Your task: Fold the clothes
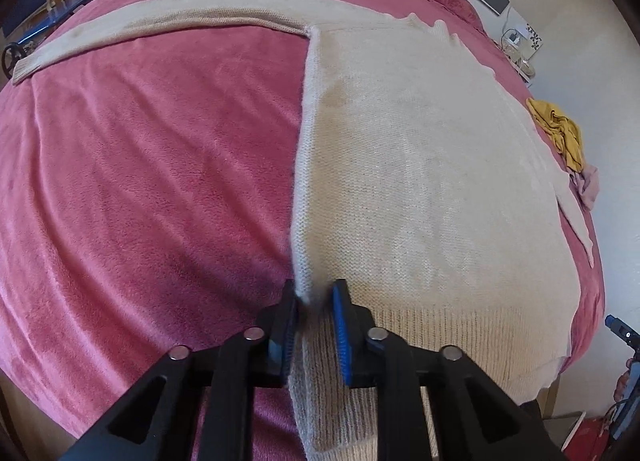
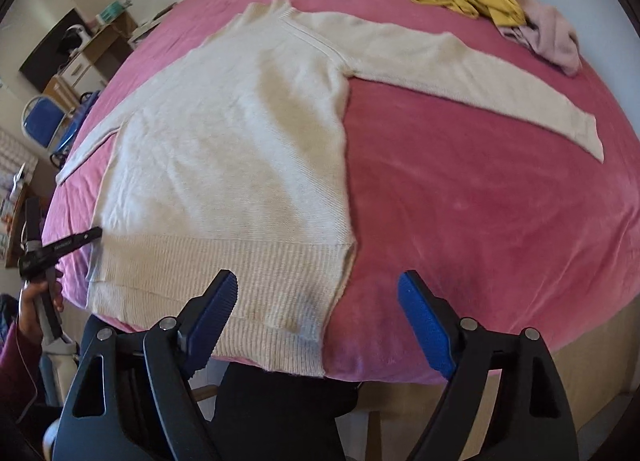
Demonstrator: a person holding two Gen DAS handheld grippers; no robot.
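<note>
At lower centre of the left view, the left gripper (image 1: 314,299) is pinching the sweater (image 1: 420,181) at its hem corner, likely for a fold. Lower in the right view, the right gripper (image 2: 318,297) is hovering wide open, holding nothing, over the other hem corner. Beyond, the sweater is lying flat on the bed (image 2: 480,201), sleeves outspread.

- The left gripper (image 1: 314,303) is pinched on the sweater's (image 1: 420,189) left side edge, just above the ribbed hem.
- The right gripper (image 2: 318,301) is held wide apart above the sweater's right hem corner, nothing gripped.
</note>
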